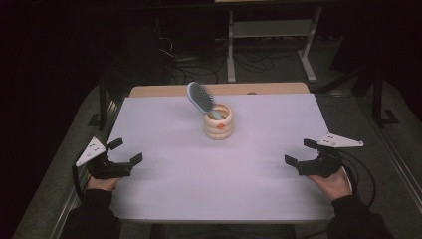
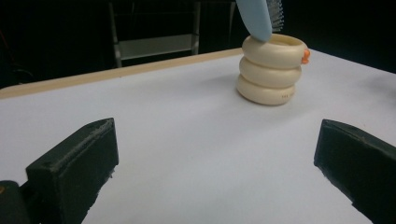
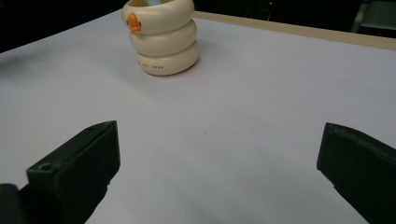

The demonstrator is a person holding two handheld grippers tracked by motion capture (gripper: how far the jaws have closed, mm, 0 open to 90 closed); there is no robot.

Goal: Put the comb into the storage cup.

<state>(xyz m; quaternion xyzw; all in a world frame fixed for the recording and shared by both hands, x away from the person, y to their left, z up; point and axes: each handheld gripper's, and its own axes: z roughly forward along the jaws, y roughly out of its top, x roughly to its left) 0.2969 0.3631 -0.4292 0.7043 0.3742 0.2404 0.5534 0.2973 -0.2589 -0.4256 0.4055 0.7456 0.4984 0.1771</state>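
A cream ribbed holder (image 1: 219,122) shaped like three stacked rings, with a small orange mark on its rim, stands at the middle back of the white table (image 1: 199,174). A light blue hairbrush (image 1: 201,98) leans out of it to the left, bristles facing right. The holder (image 2: 272,74) and the brush's back (image 2: 256,18) show far ahead in the left gripper view; the holder (image 3: 161,37) also sits ahead in the right gripper view. My left gripper (image 1: 125,151) rests open near the table's left edge. My right gripper (image 1: 299,152) rests open near the right edge. Both hold nothing.
A wooden strip (image 1: 219,89) runs along the table's far edge. Behind it are a metal frame (image 1: 271,40) and cables on a dark floor. The person's hands and dark sleeves sit at the two near corners.
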